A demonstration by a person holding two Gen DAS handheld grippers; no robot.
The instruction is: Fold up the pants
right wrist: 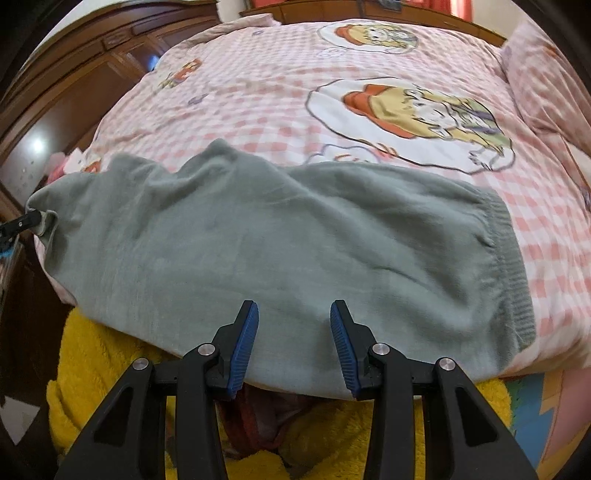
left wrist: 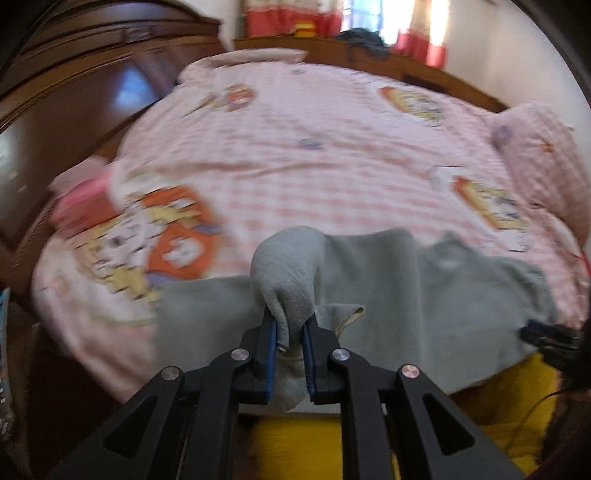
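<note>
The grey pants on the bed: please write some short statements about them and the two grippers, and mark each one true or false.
1. The left gripper is shut on a bunched part of the grey pants. True.
2. The right gripper also clamps the fabric. False: its jaws stand open, with no cloth pinched between them.
3. The pants lie on a pink checked bedcover. True.
4. The pants are already folded into a small stack. False: they lie spread wide across the near edge of the bed.
5. A ribbed cuff shows at the right end of the pants. True.

Bright window (left wrist: 373,16) glare, heavy motion blur leftward, fisheye-bent dark corners.
</note>
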